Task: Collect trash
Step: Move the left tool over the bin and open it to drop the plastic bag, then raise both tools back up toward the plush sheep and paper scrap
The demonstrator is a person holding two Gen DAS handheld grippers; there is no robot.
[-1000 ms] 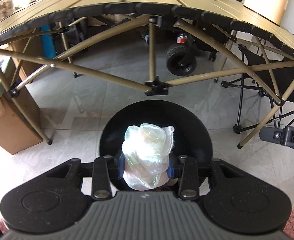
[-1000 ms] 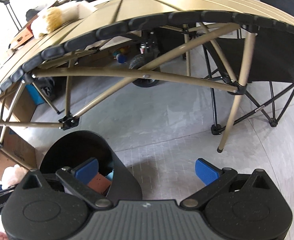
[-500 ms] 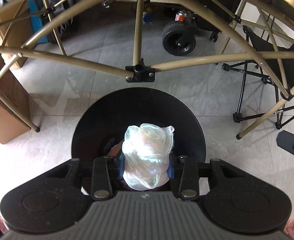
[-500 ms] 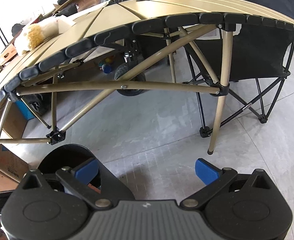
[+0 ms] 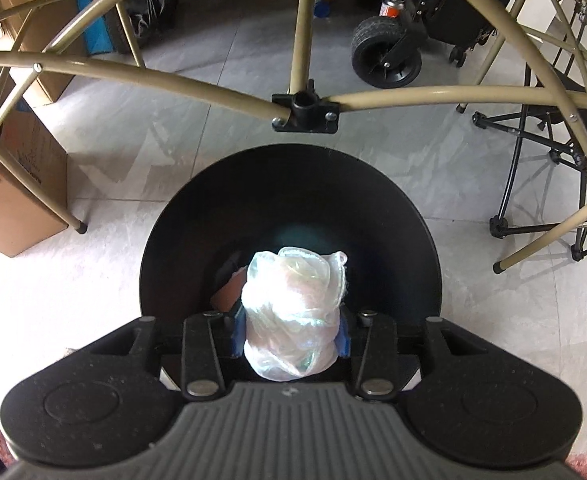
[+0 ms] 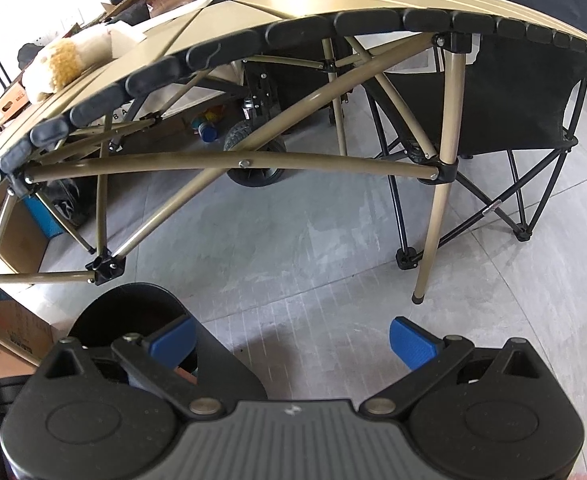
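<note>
Box (image 5: 11, 200) print unreadable, no labels legible

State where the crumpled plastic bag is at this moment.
In the left wrist view, the crumpled plastic bag sits between the left tool's blue pads, directly over the open black bin on the floor.

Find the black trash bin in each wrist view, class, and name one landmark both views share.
Left wrist: the black trash bin fills the centre, directly under the gripper.
Right wrist: it sits at lower left, partly behind the left finger.
Shared landmark: the black wheel under the table.
</note>
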